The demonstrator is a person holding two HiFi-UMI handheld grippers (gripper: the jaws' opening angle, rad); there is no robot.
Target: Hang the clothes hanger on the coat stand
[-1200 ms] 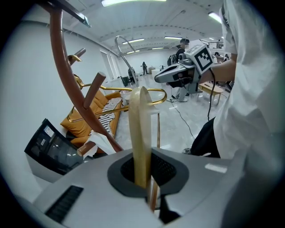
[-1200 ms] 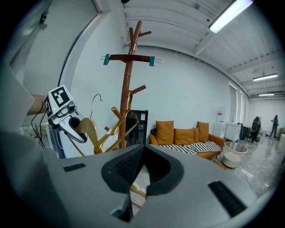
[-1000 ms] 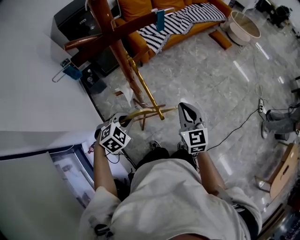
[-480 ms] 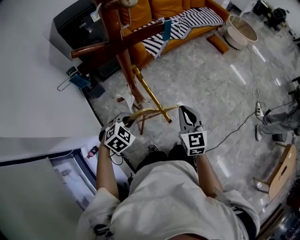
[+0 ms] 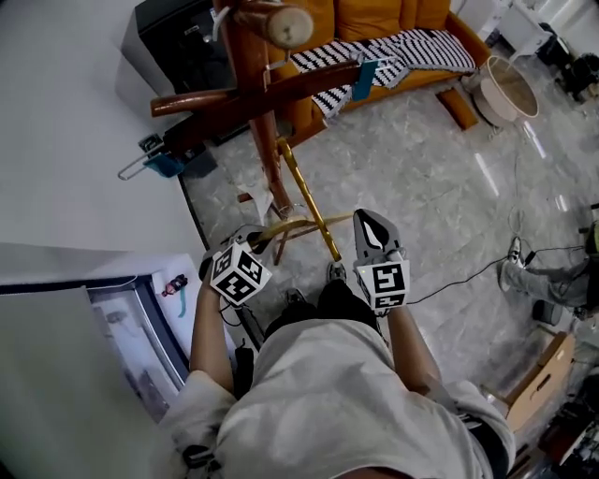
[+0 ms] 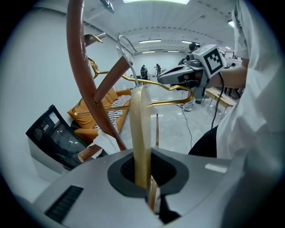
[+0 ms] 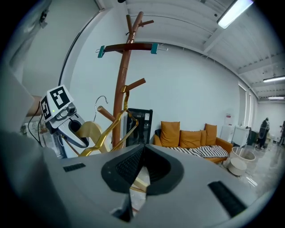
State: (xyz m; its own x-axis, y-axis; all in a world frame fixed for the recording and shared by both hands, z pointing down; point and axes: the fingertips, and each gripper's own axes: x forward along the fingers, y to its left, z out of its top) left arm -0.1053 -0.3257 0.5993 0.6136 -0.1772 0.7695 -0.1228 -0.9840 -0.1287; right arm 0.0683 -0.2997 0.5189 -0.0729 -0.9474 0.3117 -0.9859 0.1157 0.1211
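Note:
A pale wooden hanger (image 5: 298,224) with a silver hook (image 6: 126,49) spans between both grippers at waist height. My left gripper (image 5: 255,239) is shut on its left end, which rises from the jaws (image 6: 141,138). My right gripper (image 5: 363,223) is shut on the other end (image 7: 140,183). The brown coat stand (image 5: 251,89) rises just ahead, its trunk (image 6: 83,80) close on the left in the left gripper view. Its pegs (image 7: 133,83) are above the held hanger.
A thin gold hanger (image 5: 305,198) leans by the stand's trunk. A dark hanger with teal clips (image 5: 271,86) sits across the stand's top. An orange sofa (image 5: 379,19), a black cabinet (image 5: 182,42), a round basket (image 5: 510,89) and a floor cable (image 5: 468,267) surround us.
The stand has come closer and sits more to the right in the head view; its top peg now shows. Both grippers keep their hold on the hanger, barely shifted.

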